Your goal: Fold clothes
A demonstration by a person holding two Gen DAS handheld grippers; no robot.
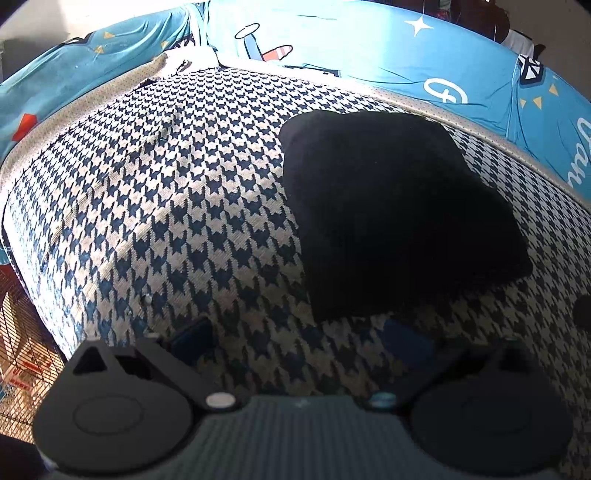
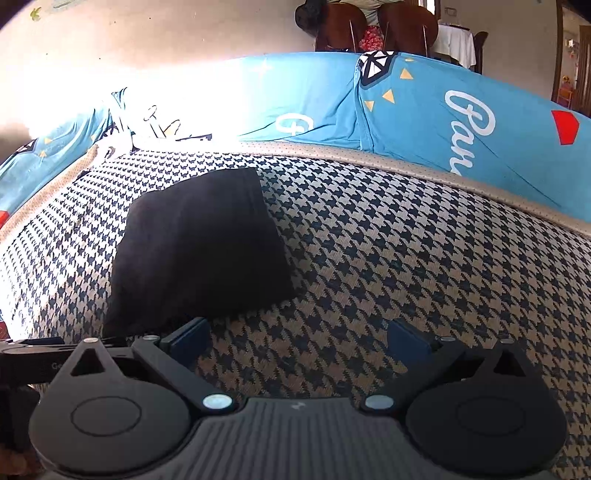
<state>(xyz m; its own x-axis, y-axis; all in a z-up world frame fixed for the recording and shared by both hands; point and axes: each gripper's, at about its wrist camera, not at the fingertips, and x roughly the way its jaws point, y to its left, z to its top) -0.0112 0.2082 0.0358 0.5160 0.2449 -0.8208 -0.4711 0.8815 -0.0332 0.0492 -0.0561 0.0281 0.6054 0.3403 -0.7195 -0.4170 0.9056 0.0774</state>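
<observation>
A folded black garment (image 1: 391, 214) lies flat on a houndstooth cushion (image 1: 166, 192). In the left wrist view it sits ahead and to the right of my left gripper (image 1: 299, 341), whose fingers are open with only patterned fabric between them. In the right wrist view the same black garment (image 2: 199, 247) lies ahead and to the left, its near edge close to the left finger (image 2: 190, 338). My right gripper (image 2: 299, 339) is open and holds nothing. The houndstooth cushion (image 2: 406, 258) fills the space to the right of the garment.
A blue printed sheet (image 1: 388, 48) covers the bed behind the cushion, also visible as the blue sheet (image 2: 424, 107) in the right view. A beige piped edge (image 2: 369, 155) borders the cushion. A wire rack (image 1: 26, 354) stands low at the left. Brown chairs (image 2: 373, 26) stand beyond the bed.
</observation>
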